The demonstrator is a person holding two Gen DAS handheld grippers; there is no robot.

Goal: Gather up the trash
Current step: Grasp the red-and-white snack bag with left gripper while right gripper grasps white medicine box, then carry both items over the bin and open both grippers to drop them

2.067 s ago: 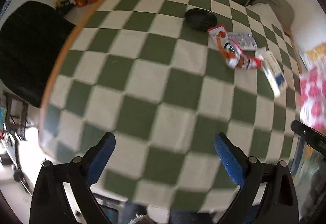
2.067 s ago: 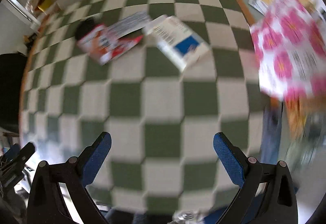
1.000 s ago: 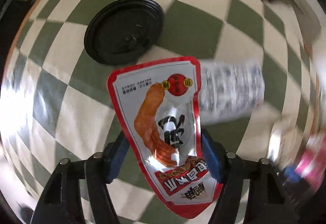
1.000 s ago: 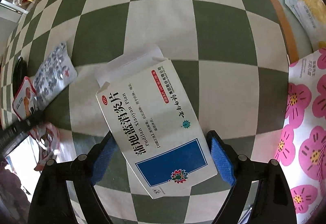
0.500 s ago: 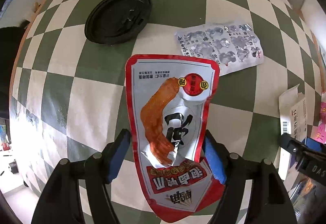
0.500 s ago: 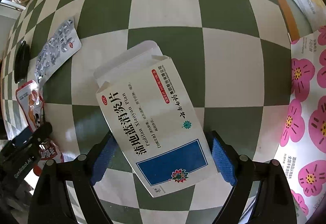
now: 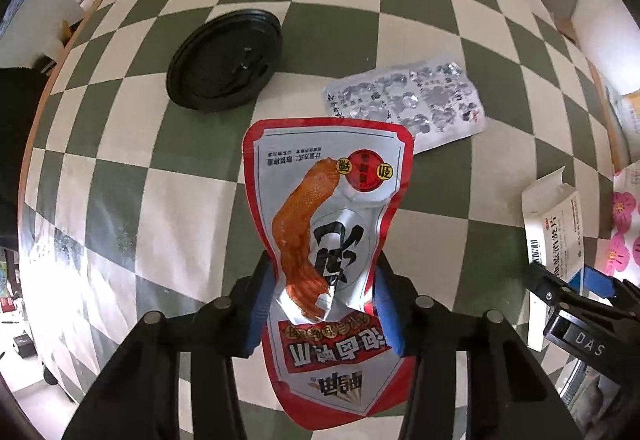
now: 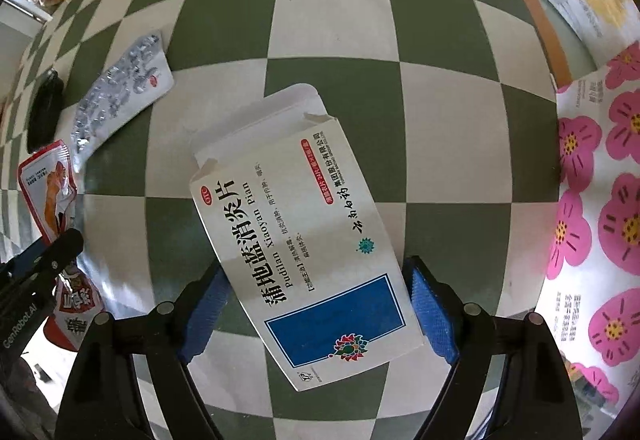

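Green-and-cream checks cover the table point(image 7: 192, 143), and four loose items show on or above it: one pouch, one box, one blister sheet, one lid.

Item 1: the red and silver snack pouch point(image 7: 328, 224). My left gripper point(image 7: 322, 304) has its blue pads pressed against both sides of the pouch's lower half, crumpling the foil at the waist. The pouch stands out forward from the pads, and its top corner overlaps the edge of the blister sheet in view. I cannot tell whether it is lifted clear of the table.

Item 2: the white and blue medicine box point(image 8: 304, 236). My right gripper point(image 8: 316, 304) sits with one pad at each long edge of the box, closed to the box's width. The end flap of the box is open; I cannot see inside it.

Item 3: the silver blister sheet point(image 7: 408, 103), lying flat between the lid and the box. Its pockets look crushed.

Item 4: the round black lid point(image 7: 226, 59), lying flat beside the blister sheet, apart from it.

One flowered bag point(image 8: 592, 224) with pink blossoms stands at the table's right edge, near the box.
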